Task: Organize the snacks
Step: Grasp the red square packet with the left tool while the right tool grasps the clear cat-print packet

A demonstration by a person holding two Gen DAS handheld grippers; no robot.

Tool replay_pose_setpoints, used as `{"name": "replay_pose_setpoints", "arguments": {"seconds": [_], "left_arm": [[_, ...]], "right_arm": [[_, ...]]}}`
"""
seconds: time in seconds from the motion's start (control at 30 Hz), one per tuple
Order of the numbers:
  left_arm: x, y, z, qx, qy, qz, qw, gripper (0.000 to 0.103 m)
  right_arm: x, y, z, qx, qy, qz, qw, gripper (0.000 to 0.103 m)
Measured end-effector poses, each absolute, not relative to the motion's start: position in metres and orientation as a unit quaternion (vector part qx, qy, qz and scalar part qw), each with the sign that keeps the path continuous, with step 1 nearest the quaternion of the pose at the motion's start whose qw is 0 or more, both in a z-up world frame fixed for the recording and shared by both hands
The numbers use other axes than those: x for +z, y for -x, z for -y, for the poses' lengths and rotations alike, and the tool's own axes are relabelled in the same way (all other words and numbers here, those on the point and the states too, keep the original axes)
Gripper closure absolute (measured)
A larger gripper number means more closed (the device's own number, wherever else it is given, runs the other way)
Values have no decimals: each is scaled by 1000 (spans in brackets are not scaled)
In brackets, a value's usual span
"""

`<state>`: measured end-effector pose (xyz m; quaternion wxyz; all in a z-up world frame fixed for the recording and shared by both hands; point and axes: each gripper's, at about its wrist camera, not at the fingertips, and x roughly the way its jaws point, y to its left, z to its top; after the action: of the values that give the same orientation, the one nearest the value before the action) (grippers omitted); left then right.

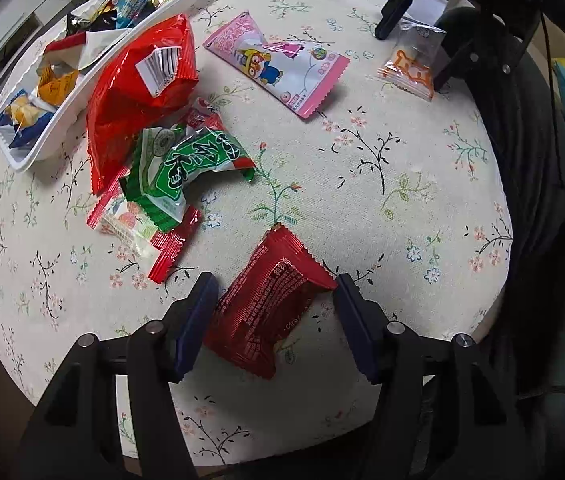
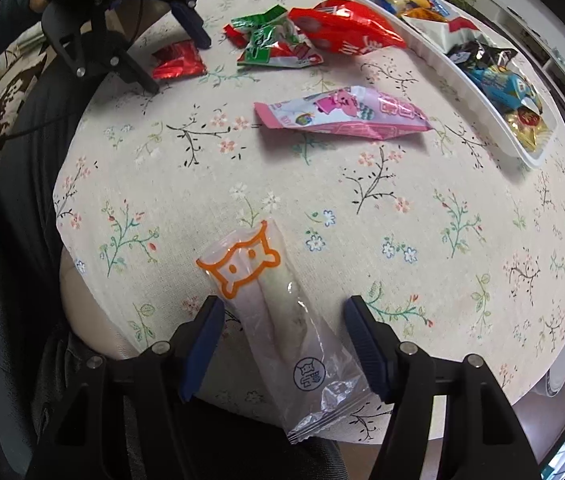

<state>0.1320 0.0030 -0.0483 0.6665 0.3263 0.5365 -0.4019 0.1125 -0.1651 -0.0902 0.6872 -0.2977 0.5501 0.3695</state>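
Observation:
My left gripper [image 1: 276, 292] is open, its blue fingers on either side of a dark red snack packet [image 1: 270, 304] that lies on the flowered tablecloth. My right gripper [image 2: 284, 316] is open around a clear packet with an orange cat outline [image 2: 278, 316], also lying on the cloth. That packet shows in the left wrist view [image 1: 408, 68] between the right gripper's fingers. A white divided tray [image 1: 62, 120] holds several snacks; it also shows in the right wrist view [image 2: 478, 92].
A pink cartoon packet [image 1: 278, 64] lies mid-table. A large red bag [image 1: 142, 92], a green packet [image 1: 186, 168] and a red-edged packet [image 1: 142, 228] are piled beside the tray. The table edge runs close behind both grippers.

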Motion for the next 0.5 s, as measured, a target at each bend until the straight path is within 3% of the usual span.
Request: {"name": "replay_pose_setpoints", "arguments": {"seconds": [0.13, 0.17, 0.2, 0.27, 0.4, 0.5], "left_arm": [[-45, -139, -6, -391, -319, -540, 674, 57], [-44, -139, -8, -390, -319, -538, 676, 70], [-43, -138, -8, -389, -320, -537, 676, 72], [-42, -134, -6, -384, -331, -529, 681, 72], [-40, -129, -5, -375, -332, -526, 687, 74], [-39, -126, -4, -369, -327, -527, 692, 75]], "right_arm": [[-92, -116, 154, 375, 314, -560, 669, 37], [-92, -117, 152, 375, 318, -564, 664, 39], [-93, -118, 149, 376, 322, -566, 659, 44], [-91, -119, 141, 380, 328, -566, 653, 56], [-89, -115, 134, 380, 332, -560, 658, 68], [-88, -110, 131, 379, 323, -555, 666, 70]]}}
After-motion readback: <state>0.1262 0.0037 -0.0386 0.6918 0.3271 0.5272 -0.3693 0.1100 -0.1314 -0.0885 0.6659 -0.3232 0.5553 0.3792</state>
